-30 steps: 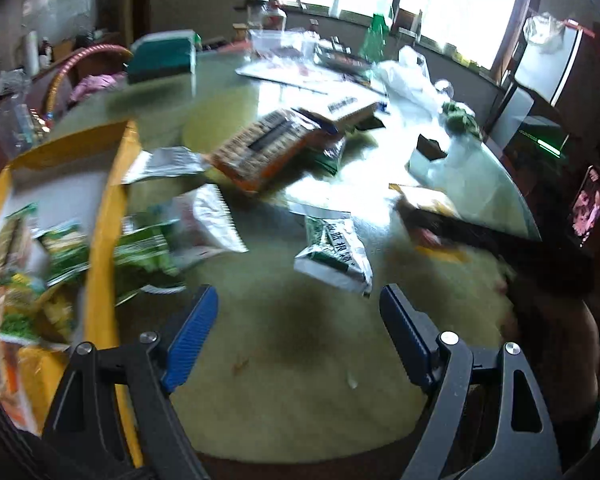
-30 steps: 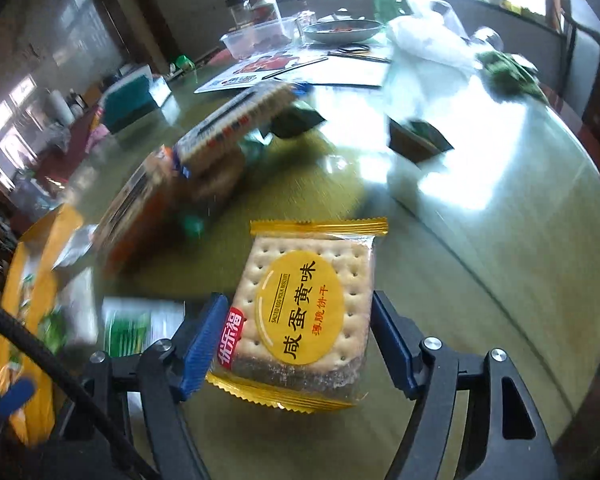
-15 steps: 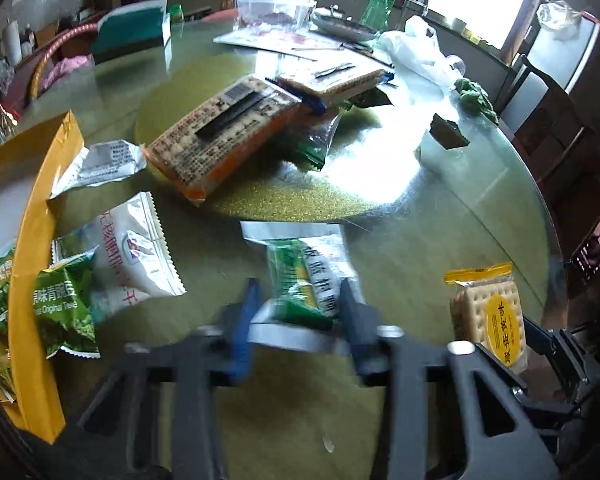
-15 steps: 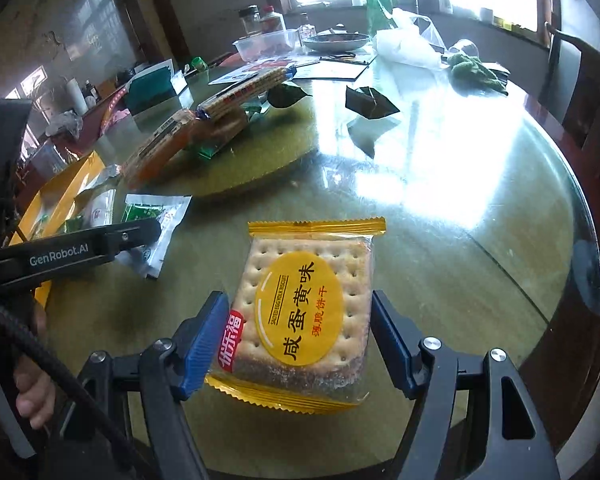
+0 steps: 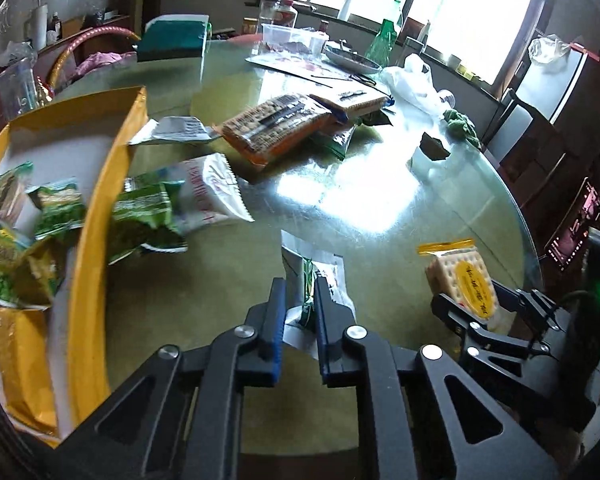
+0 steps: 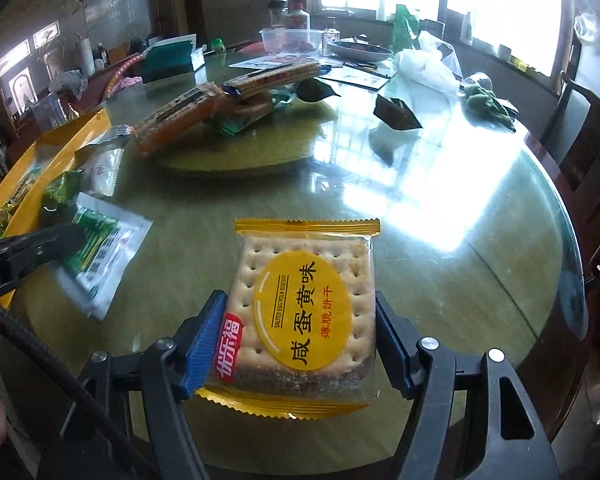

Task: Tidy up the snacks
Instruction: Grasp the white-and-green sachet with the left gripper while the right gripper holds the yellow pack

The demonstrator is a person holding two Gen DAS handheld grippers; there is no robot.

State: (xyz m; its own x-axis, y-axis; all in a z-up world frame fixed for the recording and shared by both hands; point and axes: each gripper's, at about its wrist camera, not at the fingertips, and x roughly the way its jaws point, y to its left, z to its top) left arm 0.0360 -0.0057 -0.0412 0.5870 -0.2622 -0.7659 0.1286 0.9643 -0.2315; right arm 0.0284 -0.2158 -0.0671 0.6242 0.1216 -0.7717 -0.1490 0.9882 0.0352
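Near edge of the round glass-topped table [image 6: 500,208] runs just under both my grippers; bare green glass lies between them and out to the right rim, which curves away past a dark wooden chair [image 6: 588,128].

My left gripper [image 5: 300,300] is closing, its blue pads nearly together, with the green-and-white snack packet [image 5: 320,280] pinched between them; the packet is crumpled at the grip and its far end points away over the glass. In the right wrist view that same packet [image 6: 104,248] shows at the left gripper's tip.

My right gripper [image 6: 300,316] clasps the yellow cracker packet [image 6: 304,300] by its two sides, long edge pointing away from me, held clear above the glass.

Left of my left gripper stands the yellow box [image 5: 96,240], its near wall upright, green pea packets [image 5: 56,208] inside. A green packet [image 5: 148,216] and a white one [image 5: 208,192] lie just outside that wall, touching each other.

Farther off, long cracker packs [image 5: 272,124] are piled on the central turntable, one leaning on another. Beyond: a clear tub [image 5: 292,36], a green bottle [image 5: 384,40], bright windows.
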